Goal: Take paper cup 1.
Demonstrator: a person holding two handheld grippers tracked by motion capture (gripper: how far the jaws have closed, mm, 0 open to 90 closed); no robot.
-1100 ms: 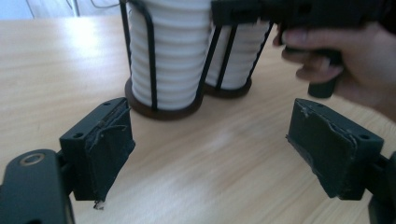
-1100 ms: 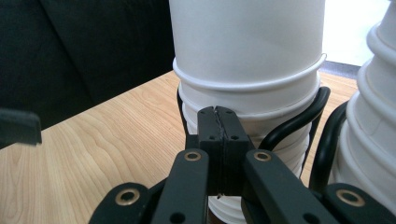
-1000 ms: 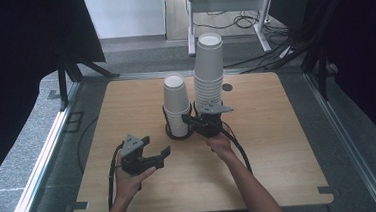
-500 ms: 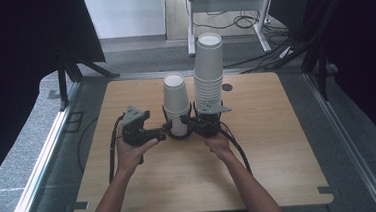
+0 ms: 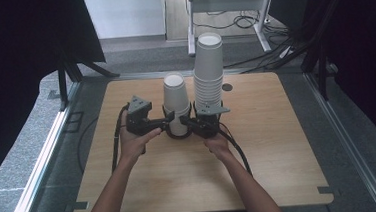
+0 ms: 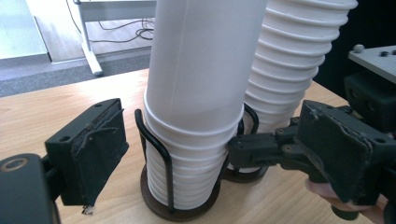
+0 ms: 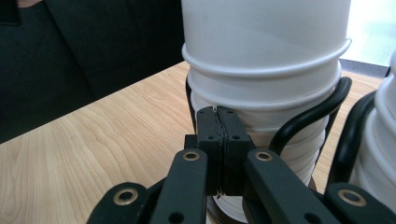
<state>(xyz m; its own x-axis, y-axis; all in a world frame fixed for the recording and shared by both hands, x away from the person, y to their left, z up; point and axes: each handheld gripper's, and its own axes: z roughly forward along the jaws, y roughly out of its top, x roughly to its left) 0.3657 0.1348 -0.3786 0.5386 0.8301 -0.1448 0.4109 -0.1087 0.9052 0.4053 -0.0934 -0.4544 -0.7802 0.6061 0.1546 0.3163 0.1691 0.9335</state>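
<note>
Two stacks of white paper cups at frame centre: the shorter stack in a black wire holder, the taller stack just right of it. Left gripper: jaws have just been opening, spread either side of the shorter stack. Right gripper: jaws clenched together, empty, tips against that stack. One wooden table.

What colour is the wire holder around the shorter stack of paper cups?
Black; the wire holder shows best in the left gripper view.

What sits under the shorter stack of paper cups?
The shorter stack stands in a black wire holder with a dark round base on the table. Whether the lowest cup touches the base is hidden by the cups.
</note>
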